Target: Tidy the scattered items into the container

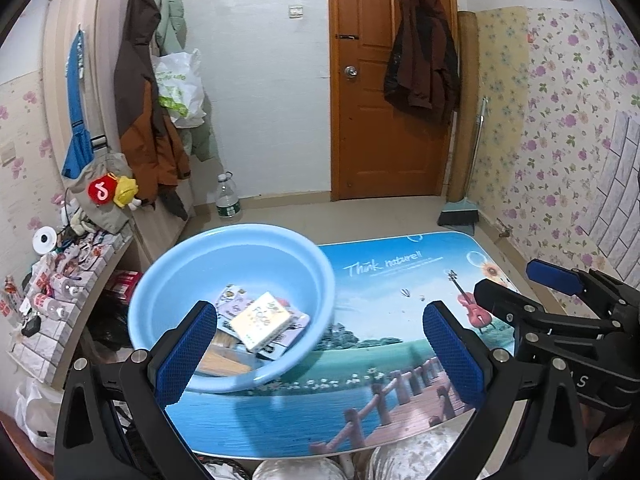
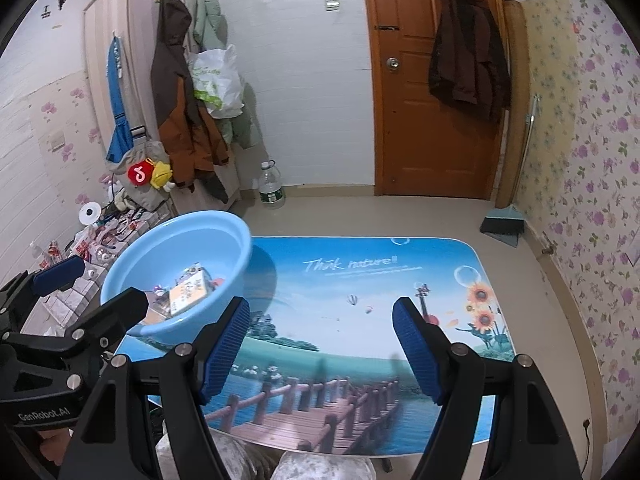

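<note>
Sitting at the desk's left edge, the blue basin (image 1: 192, 264) already holds the items (image 1: 262, 320): a pale yellow box on top of purple-ish packets, w/ a tan flat piece under them. Basin overhangs the desk (image 1: 400, 312) edge on the left, maybe tilted; can't tell how much of its base is supported.

Left gripper (image 1: 320, 356) hangs just short of the basin, fingers spread wide, nothing between them; its left finger (image 1: 186, 356) overlaps the basin's near rim in the left wrist view, contact unclear. Right gripper (image 2: 320, 348) is over the bare middle of the desk, fingers spread too, empty.

Judgement: no loose items show on the desk top, so the tidying looks about done; the step in hand is prob. a last check or steadying the basin. To do it well: approach the rim slowly, pinch the wall rather than nudge it, and slide the basin inward so it can't tip off the edge. Keep the right gripper clear of the left one, they're close.

Hard to make out: labels on the packets, the basin's underside, and the desk's near edge, cut off behind the fingers and what looks like the person's knees (image 1: 400, 456). Anything lying there is hidden.
</note>
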The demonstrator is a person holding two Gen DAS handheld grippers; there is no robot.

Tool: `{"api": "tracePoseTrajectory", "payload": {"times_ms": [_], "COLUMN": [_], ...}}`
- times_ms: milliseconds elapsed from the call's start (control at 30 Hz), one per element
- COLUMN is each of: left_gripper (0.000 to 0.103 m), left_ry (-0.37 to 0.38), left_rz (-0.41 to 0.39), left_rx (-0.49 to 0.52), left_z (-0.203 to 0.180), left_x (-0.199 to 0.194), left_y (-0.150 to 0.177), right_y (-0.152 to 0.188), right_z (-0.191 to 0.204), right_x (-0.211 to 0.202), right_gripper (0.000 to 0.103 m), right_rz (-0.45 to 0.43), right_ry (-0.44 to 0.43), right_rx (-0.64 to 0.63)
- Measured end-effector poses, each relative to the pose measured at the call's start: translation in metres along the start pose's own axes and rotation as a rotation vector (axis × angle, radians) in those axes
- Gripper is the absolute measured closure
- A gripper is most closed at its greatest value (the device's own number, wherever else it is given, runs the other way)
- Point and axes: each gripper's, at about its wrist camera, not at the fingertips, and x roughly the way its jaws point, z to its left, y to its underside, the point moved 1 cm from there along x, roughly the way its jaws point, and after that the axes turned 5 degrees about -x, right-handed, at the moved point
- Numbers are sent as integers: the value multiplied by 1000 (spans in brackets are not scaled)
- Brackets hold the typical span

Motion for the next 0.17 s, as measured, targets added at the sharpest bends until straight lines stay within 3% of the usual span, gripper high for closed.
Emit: {"api": "tracePoseTrajectory", "payload": {"times_ms": [167], "left_gripper": [0], "left_ry": [6], "left_rz": [7], "left_rx": [17], "left_z": [-11], "left_x": [4], "left_y": [2], "right_y": [4], "right_z": [-9], "right_x": [1], "right_gripper": [27], "right_rz": [6], "right_ry": [7], "right_rx": [15]}}
